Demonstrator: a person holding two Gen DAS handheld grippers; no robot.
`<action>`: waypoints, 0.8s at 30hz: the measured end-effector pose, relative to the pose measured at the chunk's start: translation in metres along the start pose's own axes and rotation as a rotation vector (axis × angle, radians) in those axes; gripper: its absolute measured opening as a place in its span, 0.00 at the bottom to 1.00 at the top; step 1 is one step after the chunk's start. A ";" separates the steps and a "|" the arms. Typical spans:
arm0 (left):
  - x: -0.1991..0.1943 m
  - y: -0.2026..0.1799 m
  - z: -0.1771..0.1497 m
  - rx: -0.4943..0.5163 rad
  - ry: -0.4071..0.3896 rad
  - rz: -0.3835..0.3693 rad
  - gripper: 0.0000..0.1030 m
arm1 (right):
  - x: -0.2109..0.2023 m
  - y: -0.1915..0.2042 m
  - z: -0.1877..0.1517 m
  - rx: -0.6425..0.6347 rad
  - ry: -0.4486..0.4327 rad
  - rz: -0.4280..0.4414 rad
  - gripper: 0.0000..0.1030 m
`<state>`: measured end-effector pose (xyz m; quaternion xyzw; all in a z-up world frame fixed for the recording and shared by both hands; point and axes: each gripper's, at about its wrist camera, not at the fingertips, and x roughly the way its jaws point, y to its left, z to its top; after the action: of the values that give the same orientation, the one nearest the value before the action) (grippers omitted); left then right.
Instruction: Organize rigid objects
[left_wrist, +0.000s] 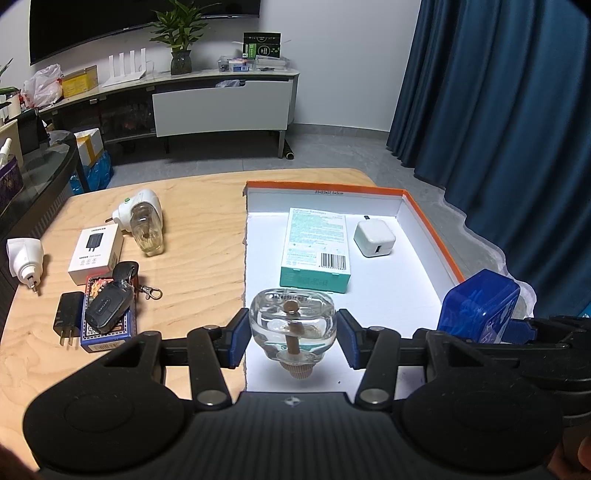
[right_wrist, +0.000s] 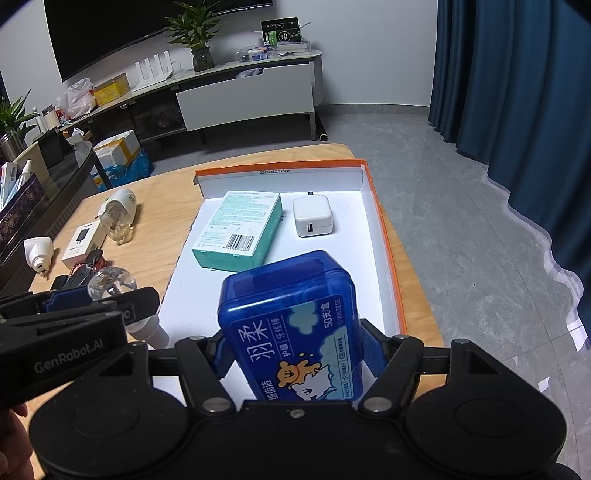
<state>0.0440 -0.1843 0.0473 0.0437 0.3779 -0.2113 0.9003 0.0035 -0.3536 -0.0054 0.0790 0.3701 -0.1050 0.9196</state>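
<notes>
Left gripper (left_wrist: 293, 338) clamped on a clear glass refill bottle (left_wrist: 293, 325), cap toward the camera, held over the near-left corner of the white tray with orange rim (left_wrist: 432, 225). Right gripper (right_wrist: 295, 350) clamped on a blue plastic floss-pick box (right_wrist: 291, 325), held over the tray's near end. In the tray: teal carton (left_wrist: 317, 251) lying flat, white USB charger (left_wrist: 373, 238) just right of it. On the wooden table (left_wrist: 192, 266) left of the tray: plug-in vaporizer (left_wrist: 142, 219), white charger box (left_wrist: 96, 253), car key fob (left_wrist: 109, 308), black plug adapter (left_wrist: 68, 317).
</notes>
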 end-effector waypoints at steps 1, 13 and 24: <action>0.000 0.001 0.000 -0.002 0.001 -0.001 0.49 | 0.000 0.000 0.000 0.000 0.000 0.001 0.78; 0.001 0.002 -0.001 -0.008 0.003 -0.001 0.49 | 0.000 0.002 0.000 -0.001 0.005 0.003 0.78; 0.002 0.004 -0.002 -0.014 0.009 0.002 0.49 | 0.002 0.003 0.002 -0.001 0.006 0.005 0.78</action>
<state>0.0454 -0.1811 0.0437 0.0385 0.3835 -0.2075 0.8991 0.0071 -0.3518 -0.0055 0.0796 0.3729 -0.1025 0.9187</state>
